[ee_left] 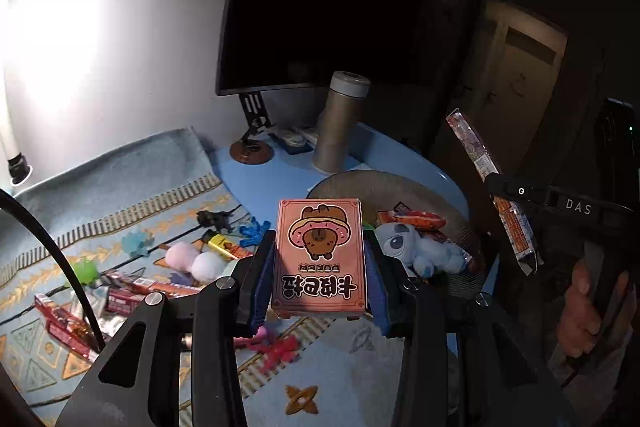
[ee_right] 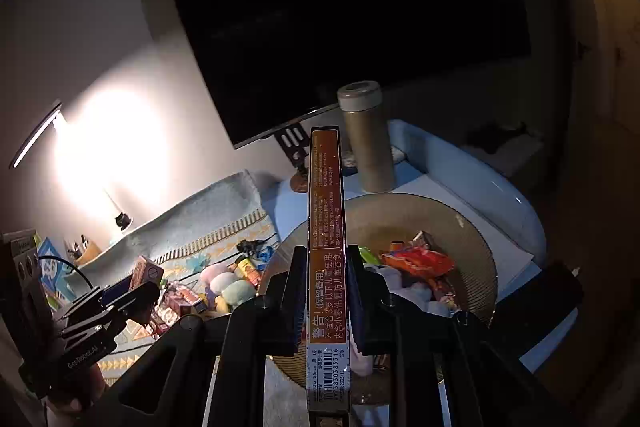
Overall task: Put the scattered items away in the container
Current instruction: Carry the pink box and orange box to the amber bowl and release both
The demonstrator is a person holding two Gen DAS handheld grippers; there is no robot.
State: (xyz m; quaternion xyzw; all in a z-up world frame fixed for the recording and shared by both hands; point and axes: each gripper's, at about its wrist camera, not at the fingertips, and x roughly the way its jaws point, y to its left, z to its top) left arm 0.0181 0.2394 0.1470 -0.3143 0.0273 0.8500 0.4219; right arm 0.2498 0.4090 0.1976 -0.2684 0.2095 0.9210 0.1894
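My left gripper [ee_left: 319,267] is shut on a pink poker card box [ee_left: 320,243], held upright above the mat's edge just in front of the brown ribbed bowl [ee_left: 360,185]. My right gripper [ee_right: 326,279] is shut on a long narrow brown box [ee_right: 325,195], held over the near rim of the bowl [ee_right: 460,223]. A blue plush [ee_left: 404,243] and orange snack packets [ee_right: 420,261] lie in the bowl. Each gripper shows in the other's view: the right gripper [ee_left: 510,193] at right, the left gripper [ee_right: 134,287] at lower left.
Pompoms [ee_left: 196,261], a yellow tube [ee_left: 224,245], small toys and red packets [ee_left: 132,289] lie scattered on the patterned mat [ee_left: 120,195]. Behind the bowl stand a thermos [ee_left: 340,123], a monitor [ee_left: 320,7] on a stand, and a bright lamp at left. A hand [ee_left: 584,311] grips the right tool.
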